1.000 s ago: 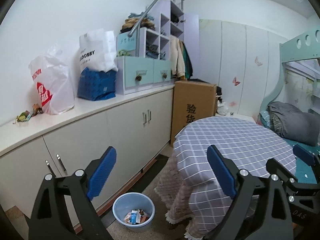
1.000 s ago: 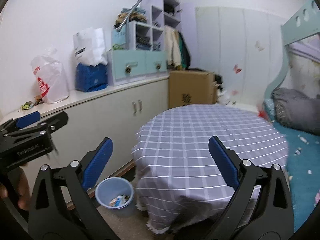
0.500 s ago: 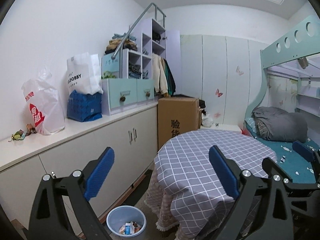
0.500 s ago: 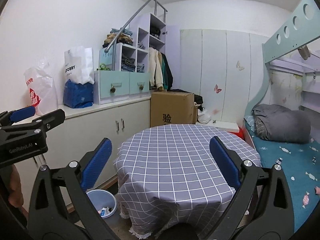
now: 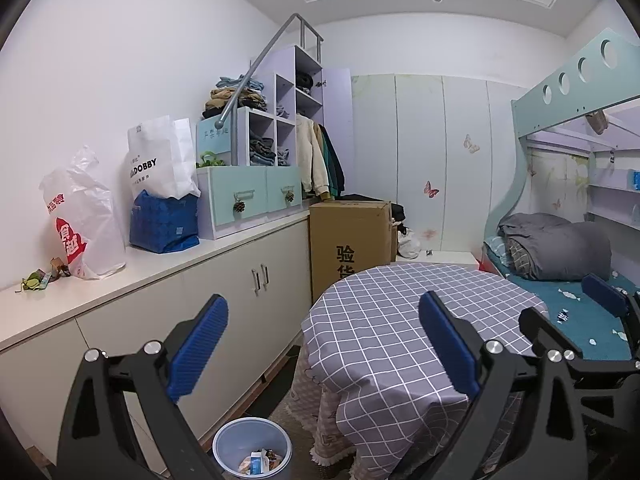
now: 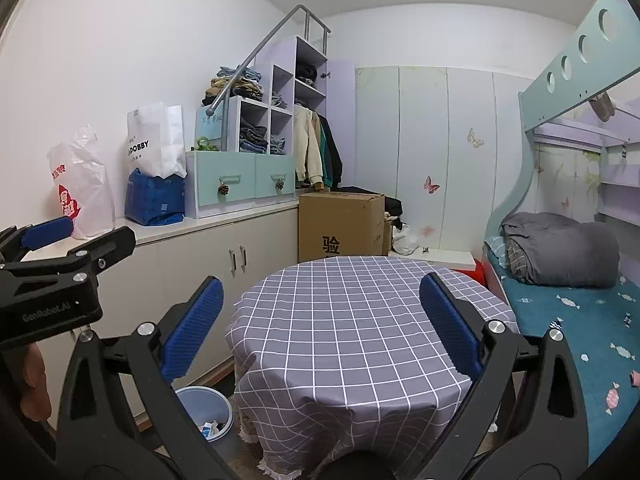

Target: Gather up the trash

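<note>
Left gripper (image 5: 322, 344): jaws spread wide, nothing between the blue pads; raised above the floor, facing into the room.
Right gripper (image 6: 320, 320): also spread wide and empty, held level over the near edge of the table.
Bin (image 5: 252, 450): pale blue round plastic, on the floor between the cabinet base and the table's hanging cloth, low in the left view. Holds trash (image 5: 260, 462): crumpled wrappers and a small white-and-blue carton at the bottom; well below the rim.
Table (image 6: 360, 320): round, covered with a grey cloth in a white grid, fringe at the hem; top bare.
Cabinet (image 5: 224, 288): long, white, low, along the left wall. On its top, near end: small scraps (image 5: 40, 278), greenish and brown, beside a white plastic bag (image 5: 80, 216) with red print.
Farther along: blue bag (image 5: 164, 220), white paper bag (image 5: 160, 160), teal drawers (image 5: 248, 196).
Cardboard box (image 5: 350, 240): upright, behind the table.
Bunk bed (image 6: 560, 248): right side, grey folded quilt on it.
</note>
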`<action>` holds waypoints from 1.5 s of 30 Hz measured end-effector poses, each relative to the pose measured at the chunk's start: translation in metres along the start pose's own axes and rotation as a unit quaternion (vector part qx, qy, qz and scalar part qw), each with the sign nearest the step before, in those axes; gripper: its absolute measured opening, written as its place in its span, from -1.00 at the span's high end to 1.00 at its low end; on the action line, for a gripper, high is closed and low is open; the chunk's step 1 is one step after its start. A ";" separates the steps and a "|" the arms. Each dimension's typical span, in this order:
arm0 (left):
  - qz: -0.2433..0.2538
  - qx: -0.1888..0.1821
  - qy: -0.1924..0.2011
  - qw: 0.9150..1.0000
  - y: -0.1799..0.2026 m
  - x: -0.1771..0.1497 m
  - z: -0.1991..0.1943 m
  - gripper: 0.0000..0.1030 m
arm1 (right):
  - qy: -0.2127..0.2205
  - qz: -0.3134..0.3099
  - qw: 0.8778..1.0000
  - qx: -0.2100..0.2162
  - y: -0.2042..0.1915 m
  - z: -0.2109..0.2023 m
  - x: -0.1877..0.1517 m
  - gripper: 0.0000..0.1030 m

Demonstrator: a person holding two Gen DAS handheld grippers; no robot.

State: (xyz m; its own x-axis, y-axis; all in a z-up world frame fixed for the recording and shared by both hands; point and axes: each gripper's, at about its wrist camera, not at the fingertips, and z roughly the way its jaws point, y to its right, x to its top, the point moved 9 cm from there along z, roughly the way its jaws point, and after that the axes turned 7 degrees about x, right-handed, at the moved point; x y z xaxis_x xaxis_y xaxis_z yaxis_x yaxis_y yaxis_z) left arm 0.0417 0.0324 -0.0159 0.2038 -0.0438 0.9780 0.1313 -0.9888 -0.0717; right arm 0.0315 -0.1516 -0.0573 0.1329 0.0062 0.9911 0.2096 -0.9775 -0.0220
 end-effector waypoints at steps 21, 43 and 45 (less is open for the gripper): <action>-0.003 -0.004 -0.012 1.000 -0.002 -0.005 0.006 -0.83 | -0.012 0.006 1.000 0.005 -0.001 0.008 -0.004 -0.87; -0.002 -0.001 -0.015 1.000 -0.007 -0.008 0.010 -0.83 | -0.014 0.005 1.000 0.011 -0.004 0.009 -0.007 -0.87; -0.003 -0.001 -0.014 1.000 -0.007 -0.008 0.010 -0.83 | -0.013 0.005 1.000 0.011 -0.004 0.009 -0.007 -0.87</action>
State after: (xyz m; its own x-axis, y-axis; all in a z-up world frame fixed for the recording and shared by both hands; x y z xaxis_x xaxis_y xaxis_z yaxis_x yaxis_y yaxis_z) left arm 0.0488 0.0412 -0.0255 0.2311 -0.0345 0.9723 0.1306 -0.9892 -0.0661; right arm 0.0379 -0.1460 -0.0657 0.1610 0.0017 0.9869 0.2298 -0.9726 -0.0358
